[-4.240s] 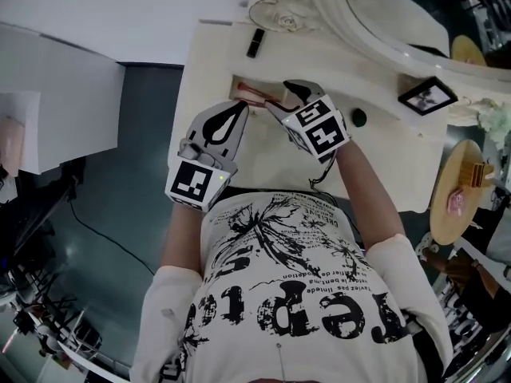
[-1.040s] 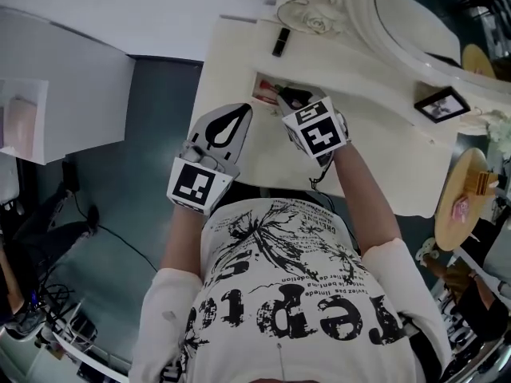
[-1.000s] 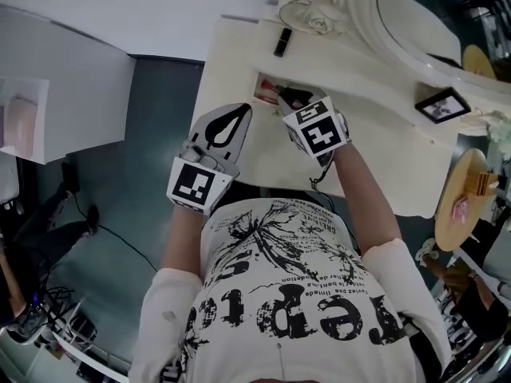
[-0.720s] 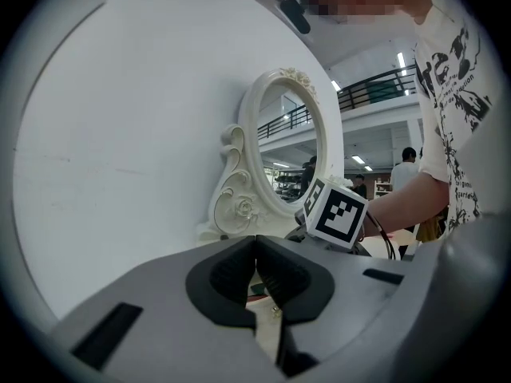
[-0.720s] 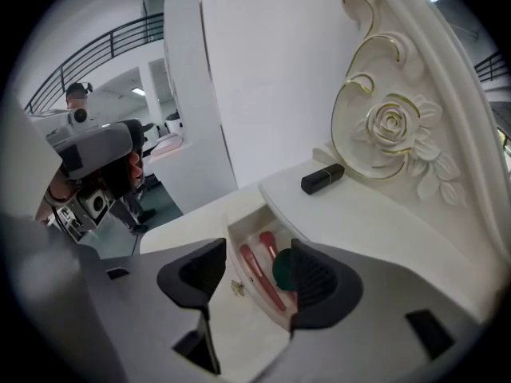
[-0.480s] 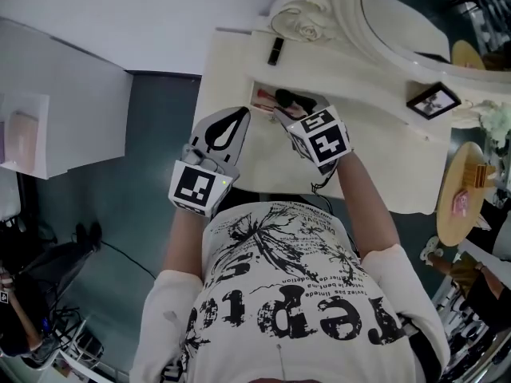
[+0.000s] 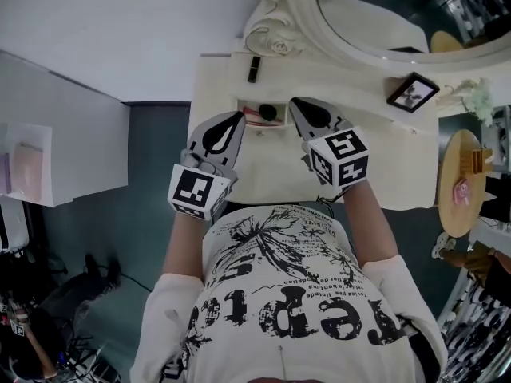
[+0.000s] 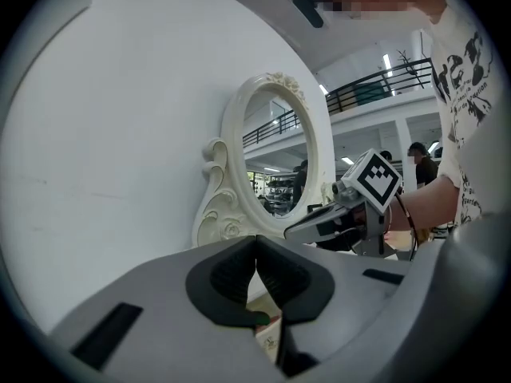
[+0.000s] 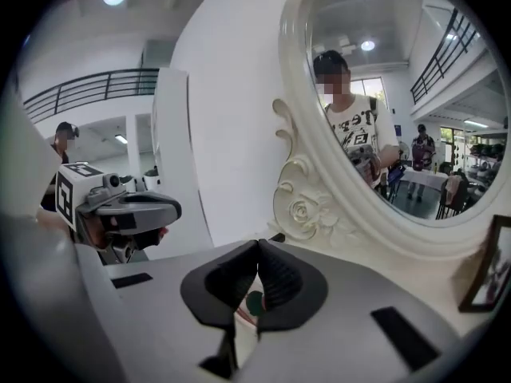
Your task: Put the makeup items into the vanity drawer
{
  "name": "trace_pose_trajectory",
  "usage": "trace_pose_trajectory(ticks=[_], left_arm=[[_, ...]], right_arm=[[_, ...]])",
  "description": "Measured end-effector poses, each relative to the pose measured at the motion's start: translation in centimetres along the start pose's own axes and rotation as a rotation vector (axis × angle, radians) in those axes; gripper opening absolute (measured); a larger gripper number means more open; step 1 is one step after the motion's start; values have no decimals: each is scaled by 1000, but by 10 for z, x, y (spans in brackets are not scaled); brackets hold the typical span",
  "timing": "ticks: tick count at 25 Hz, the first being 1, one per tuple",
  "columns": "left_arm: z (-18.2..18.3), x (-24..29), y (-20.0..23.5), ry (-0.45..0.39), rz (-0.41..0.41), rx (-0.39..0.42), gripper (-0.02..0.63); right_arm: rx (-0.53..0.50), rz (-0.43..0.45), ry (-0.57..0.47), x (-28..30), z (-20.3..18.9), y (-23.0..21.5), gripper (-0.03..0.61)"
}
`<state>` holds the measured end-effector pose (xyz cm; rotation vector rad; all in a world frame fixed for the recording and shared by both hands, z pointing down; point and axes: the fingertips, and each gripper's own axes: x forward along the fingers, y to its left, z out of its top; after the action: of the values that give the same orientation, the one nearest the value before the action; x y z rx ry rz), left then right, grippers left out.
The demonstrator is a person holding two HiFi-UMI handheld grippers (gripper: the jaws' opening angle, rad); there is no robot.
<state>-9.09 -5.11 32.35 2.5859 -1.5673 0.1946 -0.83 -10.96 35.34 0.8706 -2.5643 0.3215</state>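
We held the left tongs [image 7: 236, 116] and right tongs [image 7: 296, 103], both closed and empty, either side of the open drawer [image 7: 279, 115], probably because makeup items [image 7: 263, 113] already lay inside it.

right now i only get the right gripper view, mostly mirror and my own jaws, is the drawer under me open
Observer: Yes. The head view shows the drawer open, a round black item and pinkish pieces inside.
Operator: what's off past the vanity's right end
Observer: A round wooden side table with a small pink thing on it.
Operator: left gripper carrying anything
Observer: No. The left gripper view shows the left gripper with jaws together, nothing between them.
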Motion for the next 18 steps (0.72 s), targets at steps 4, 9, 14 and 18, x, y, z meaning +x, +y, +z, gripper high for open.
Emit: trace_pose_trajectory(ticks=[4, 9, 14, 18], left_arm=[[10, 7, -8, 5, -16, 1, 14], [32, 13, -13, -17, -40, 10, 14], [46, 19, -22, -26, -52, 30, 14], [50, 24, -27, -34, -54, 39, 14]], right_arm=[[-53, -40, -96, -24, 10, -8, 15], [-26, -116, -237, -55, 23, -23, 15], [-56, -165, -328, -85, 28, -34, 14], [-66, -192, -339, -94, 23, -44, 14]])
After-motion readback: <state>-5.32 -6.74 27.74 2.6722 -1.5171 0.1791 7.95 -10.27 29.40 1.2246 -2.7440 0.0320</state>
